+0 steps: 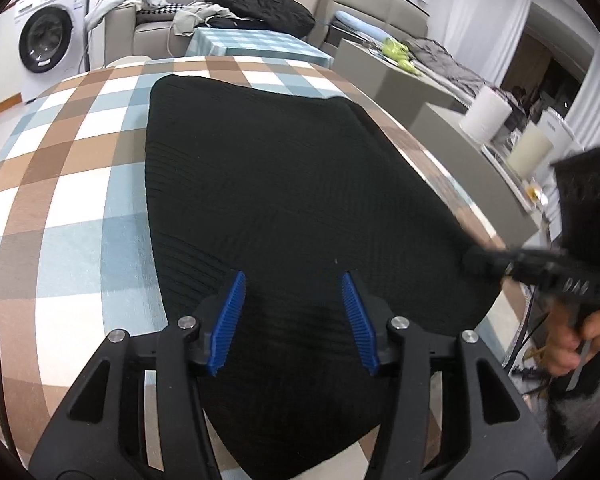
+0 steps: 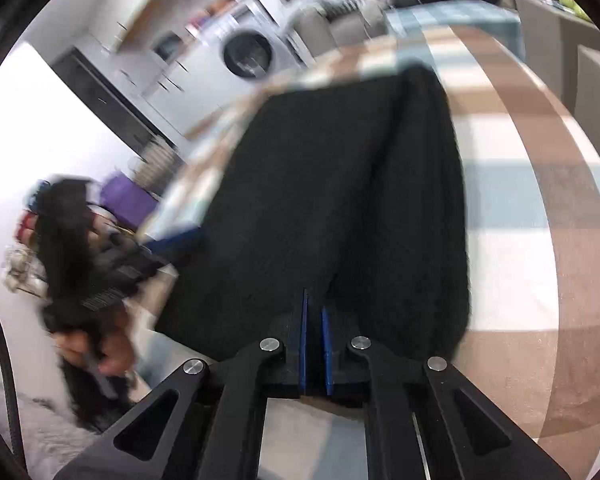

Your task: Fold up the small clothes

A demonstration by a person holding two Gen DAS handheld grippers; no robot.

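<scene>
A black ribbed knit garment (image 1: 280, 180) lies flat on the table under a brown, blue and white checked cloth (image 1: 60, 200). My left gripper (image 1: 293, 280) hovers over the garment's near part, blue pads (image 1: 230, 320) spread apart with nothing pinched between them. My right gripper (image 1: 480, 262), held by a hand (image 1: 580, 340), reaches in from the right and meets the garment's right edge. In the right wrist view its blue pads (image 2: 305, 340) are nearly together at the right gripper (image 2: 314, 304), pinched on the garment's (image 2: 320, 180) near edge. The left gripper (image 2: 172, 242) appears blurred at left.
Behind the table stand a washing machine (image 1: 48, 40), a sofa with a pile of dark clothing (image 1: 260, 0) and a small table with a blue checked cloth (image 1: 256, 44). Grey counters with a paper roll (image 1: 486, 112) run along the right.
</scene>
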